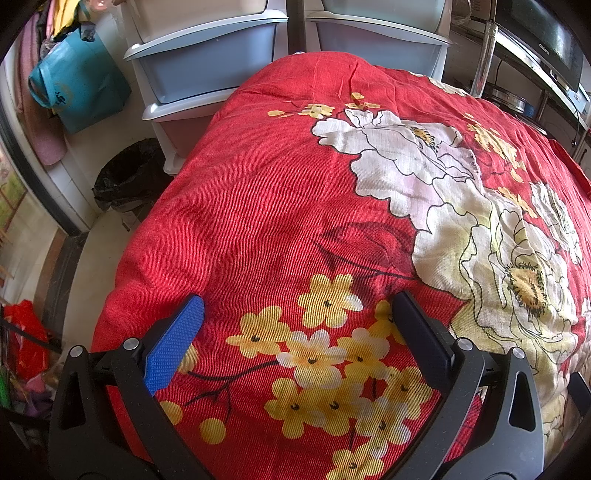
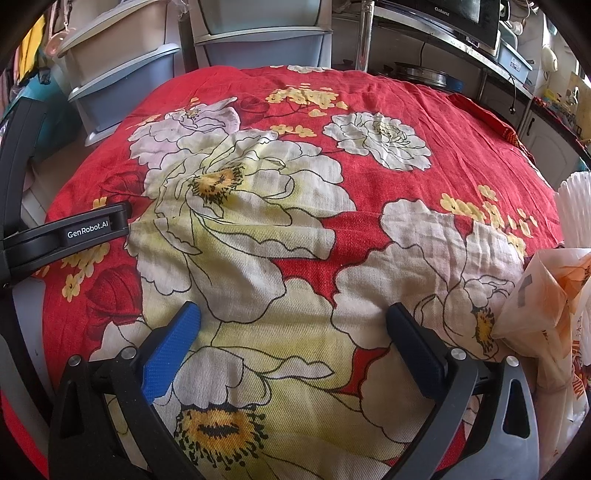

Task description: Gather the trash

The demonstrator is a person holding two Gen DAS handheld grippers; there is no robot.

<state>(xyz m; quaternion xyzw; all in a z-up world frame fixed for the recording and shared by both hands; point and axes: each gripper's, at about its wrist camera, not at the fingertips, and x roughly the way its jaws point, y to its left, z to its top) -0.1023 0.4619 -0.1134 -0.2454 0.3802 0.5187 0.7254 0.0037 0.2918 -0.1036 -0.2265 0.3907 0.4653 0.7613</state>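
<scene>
My left gripper [image 1: 297, 306] is open and empty, low over the red flowered cloth [image 1: 280, 206] that covers the table. My right gripper [image 2: 293, 314] is open and empty over the same cloth [image 2: 369, 236]. A crumpled plastic bag with orange print [image 2: 550, 306] lies at the table's right edge, just right of my right gripper. A stack of white paper cups or liners [image 2: 574, 210] stands behind it. A bin lined with a black bag [image 1: 129, 177] stands on the floor left of the table. The left gripper's body [image 2: 74, 232] shows at the left of the right wrist view.
Plastic drawer units [image 1: 207, 62] stand behind the table. A teal bag [image 1: 77, 88] hangs at the far left. A red bag [image 1: 26, 339] lies on the floor at lower left. A microwave [image 2: 454, 18] sits on a metal shelf at the back right.
</scene>
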